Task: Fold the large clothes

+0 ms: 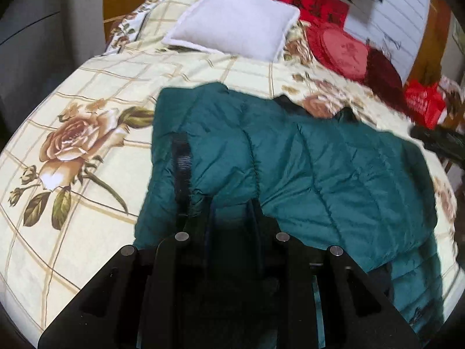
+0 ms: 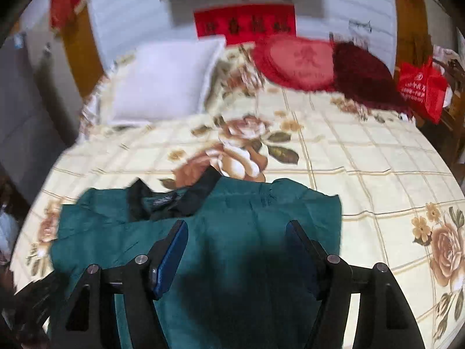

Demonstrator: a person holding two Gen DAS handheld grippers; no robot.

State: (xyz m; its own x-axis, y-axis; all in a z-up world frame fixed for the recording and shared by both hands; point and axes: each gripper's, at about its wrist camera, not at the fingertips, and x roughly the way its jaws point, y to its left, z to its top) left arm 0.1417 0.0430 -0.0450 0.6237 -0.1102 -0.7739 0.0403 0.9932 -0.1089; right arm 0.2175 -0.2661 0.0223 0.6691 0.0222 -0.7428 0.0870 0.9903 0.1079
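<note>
Left gripper [image 1: 232, 206]: jaws close together with a fold of the green puffer jacket [image 1: 305, 168] bunched between them, reads as clamped on the fabric at the near edge. Tips are half buried in the cloth, so I can't see exactly which part it has; likely the hem or a side edge.

Right gripper [image 2: 237, 232]: jaws wide apart, blue pads clear on both sides, nothing pinched. It hangs over the jacket [image 2: 232, 232] with fabric only below the gap. That view is motion-blurred.

Jacket position: directly under and ahead of both tools, lying on the floral bedspread [image 1: 87, 93]. In the left view it spreads from the fingers out to the right. In the right view the dark collar [image 2: 174, 200] sits just past the left finger, with a green panel running ahead to the right.

Progress, my read: early to mid. One side looks laid over the body, with a seam ridge ahead of the left fingers, but the outline is uneven and wide. No compact rectangle yet. Left to do: free hand takes an edge, bring the other side over, then halve it lengthwise.

Further out: white pillow [image 1: 232, 20], red cushion [image 2: 293, 61] and dark red cushion [image 2: 366, 78] by the headboard, well apart from the jacket.
</note>
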